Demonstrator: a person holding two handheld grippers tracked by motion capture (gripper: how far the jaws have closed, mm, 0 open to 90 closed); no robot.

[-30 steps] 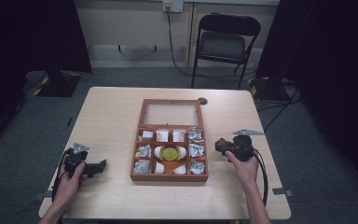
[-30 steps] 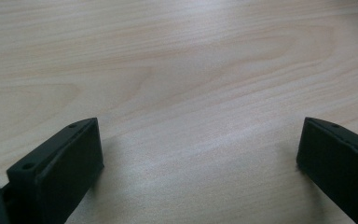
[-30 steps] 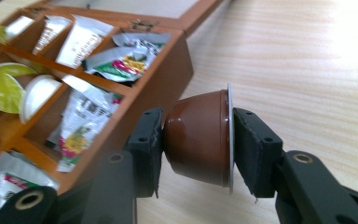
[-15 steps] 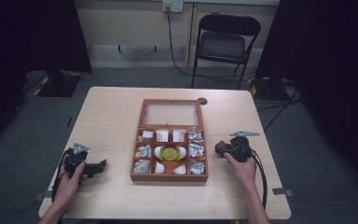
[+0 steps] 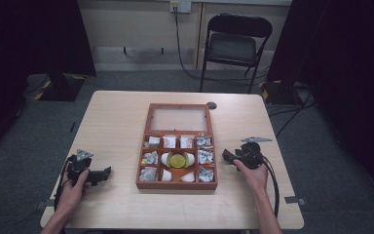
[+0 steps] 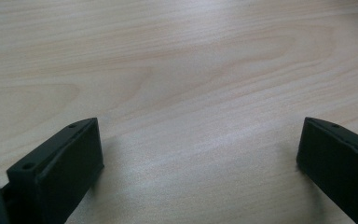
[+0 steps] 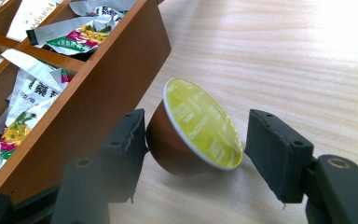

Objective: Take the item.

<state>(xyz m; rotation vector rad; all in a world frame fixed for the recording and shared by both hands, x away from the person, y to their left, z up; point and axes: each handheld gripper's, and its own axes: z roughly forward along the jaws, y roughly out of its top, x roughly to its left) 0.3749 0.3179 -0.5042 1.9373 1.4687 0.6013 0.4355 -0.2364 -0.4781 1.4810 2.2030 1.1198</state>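
A brown coffee capsule with a yellow-green foil lid [image 7: 200, 126] lies tilted on the table, just outside the right wall of a wooden compartment box [image 7: 98, 98]. My right gripper [image 7: 196, 128] is open with one jaw on each side of the capsule; the left jaw is almost against its body, and a thin gap shows at the other. In the high view the right gripper [image 5: 228, 156] sits beside the box [image 5: 177, 185], which holds sachets and another yellow-lidded capsule [image 5: 177, 160]. My left gripper [image 5: 104, 173] rests open on bare wood left of the box, its jaws [image 6: 200, 135] spread wide with nothing between them.
The box's glass-panelled lid [image 5: 179, 118] lies open and flat toward the far side. A small dark disc [image 5: 211, 105] sits near the table's far edge. A folding chair [image 5: 233, 44] stands beyond the table. Bare tabletop stretches left of the box.
My right gripper has shifted slightly toward the person, staying beside the box's right wall. The left gripper has not moved.
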